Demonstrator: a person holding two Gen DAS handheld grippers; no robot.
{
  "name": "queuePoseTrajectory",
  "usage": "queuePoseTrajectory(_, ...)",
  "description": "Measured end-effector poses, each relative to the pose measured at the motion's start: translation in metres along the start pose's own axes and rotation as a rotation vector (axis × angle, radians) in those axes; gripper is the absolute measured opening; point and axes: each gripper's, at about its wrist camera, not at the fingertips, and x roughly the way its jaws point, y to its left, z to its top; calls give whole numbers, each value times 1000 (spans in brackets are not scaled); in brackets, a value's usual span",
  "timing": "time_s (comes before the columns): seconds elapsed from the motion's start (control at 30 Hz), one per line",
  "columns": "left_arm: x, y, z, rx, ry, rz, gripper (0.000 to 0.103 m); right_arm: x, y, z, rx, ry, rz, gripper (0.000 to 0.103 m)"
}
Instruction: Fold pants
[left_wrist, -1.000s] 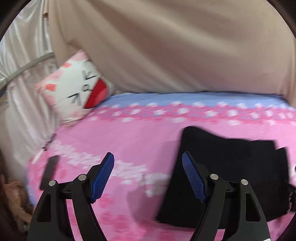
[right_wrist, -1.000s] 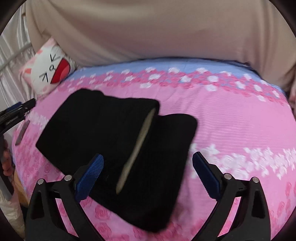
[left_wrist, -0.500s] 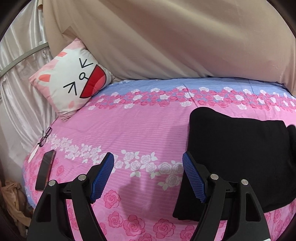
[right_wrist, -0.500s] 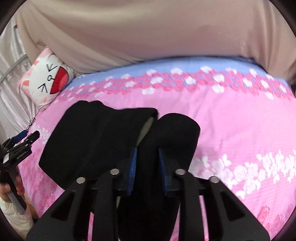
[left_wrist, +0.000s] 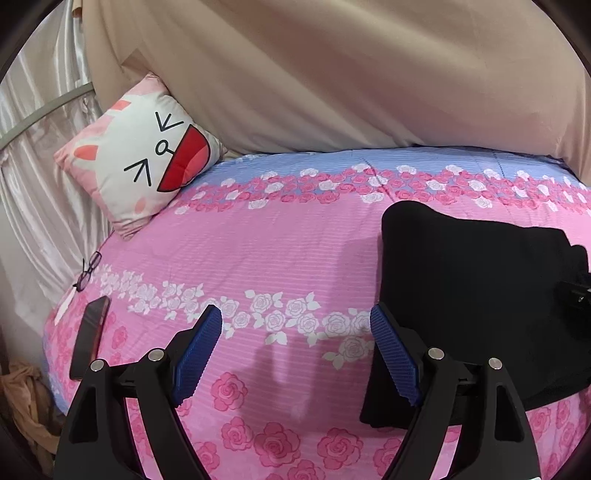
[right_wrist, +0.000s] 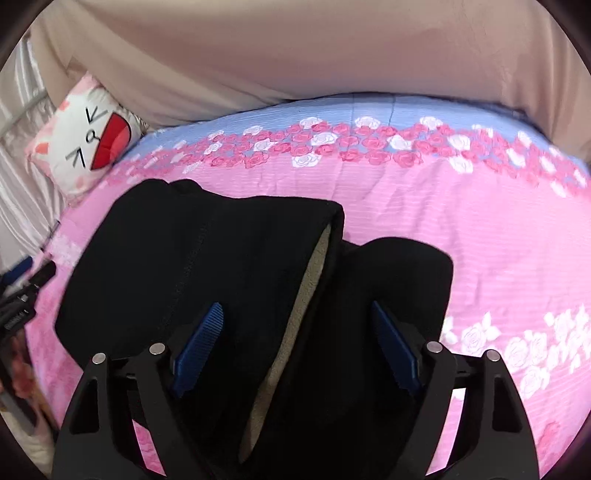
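Pants (right_wrist: 207, 280): we have the black pants lying folded on the pink bedspread (right_wrist: 480, 229), filling the lower middle of the right wrist view; a pale lining strip shows along the fold between the two black layers. In the left wrist view they sit at about 3 o'clock.

Right gripper (right_wrist: 297, 347): our jaws are apart over the pants and have just been opening. The black cloth and the pale fold edge lie between the blue pads (right_wrist: 201, 343), but the pads do not press on it.

Left gripper (left_wrist: 295, 354): our jaws stand wide apart and have just been opening a little more; only flowered bedspread shows between the pads. The right-hand finger overlaps the near edge of the pants at about 4 o'clock; we cannot tell whether it touches.

Cushion (left_wrist: 144, 162): a white and pink cushion with a cartoon face leans at 10 o'clock in the left wrist view, at the head of the bed.

Phone (left_wrist: 90, 336): a dark phone lies flat near the bed's edge at 8 o'clock.

Glasses (left_wrist: 88, 269): just beyond the phone, at 9 o'clock, near the edge.

Curtain (left_wrist: 332, 74): beige cloth hangs across 12 o'clock behind the bed.
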Motion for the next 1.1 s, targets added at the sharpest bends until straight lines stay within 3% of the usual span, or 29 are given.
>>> queuePoseTrajectory(0.07,1,3,0,-1,4,9,80,-33,-6,4,14,-92,-37,67)
queuePoseTrajectory(0.17,2,9,3,-13,5,10,80,-60,-18,8,64,-123,0,70)
queuePoseTrajectory(0.33,2,4,10,-46,-1,-36,80,-24,-11,14,61,-18,236,69)
queuePoseTrajectory(0.37,2,1,11,-39,-1,-45,80,2,-24,7,89,44,231,68)
queuePoseTrajectory(0.4,0,-3,10,-28,-5,-51,80,13,-35,-2,113,64,211,58)
queuePoseTrajectory(0.43,-1,-4,9,-17,-7,-52,80,16,-59,-13,180,15,269,40)
queuePoseTrajectory(0.47,-2,-7,7,0,-7,-49,80,13,-74,-18,250,12,301,31)
queuePoseTrajectory(0.5,-2,-8,5,11,-4,-47,80,10,-84,-20,320,20,306,15)
queuePoseTrajectory(0.53,-1,-9,3,23,0,-45,80,3,-89,-20,363,11,302,16)
queuePoseTrajectory(0.6,4,-12,0,39,14,-39,80,-20,-66,-13,259,-22,187,22)
queuePoseTrajectory(0.67,9,-14,-1,29,26,-48,80,-28,-40,-6,176,-16,196,27)
queuePoseTrajectory(0.7,10,-14,0,25,28,-55,80,-25,-31,-3,152,-2,225,46)
queuePoseTrajectory(0.73,11,-15,0,21,29,-63,80,-21,-23,-1,127,9,219,75)
queuePoseTrajectory(0.77,10,-17,1,22,26,-70,80,-11,-15,0,87,22,138,83)
queuePoseTrajectory(0.83,6,-18,1,31,16,-75,80,6,-15,-4,66,65,79,82)
queuePoseTrajectory(0.87,4,-18,1,36,9,-74,80,11,-15,-7,86,60,116,81)
queuePoseTrajectory(0.9,2,-17,1,41,2,-70,80,13,-12,-8,93,51,156,73)
queuePoseTrajectory(0.93,1,-16,0,42,0,-65,80,15,-6,-9,82,57,187,57)
queuePoseTrajectory(1.0,3,-13,1,40,7,-56,80,9,11,-9,21,20,143,48)
queuePoseTrajectory(1.07,5,-11,2,32,11,-51,80,7,13,-6,31,17,172,46)
queuePoseTrajectory(1.1,5,-9,3,27,11,-50,80,9,11,-5,41,23,188,40)
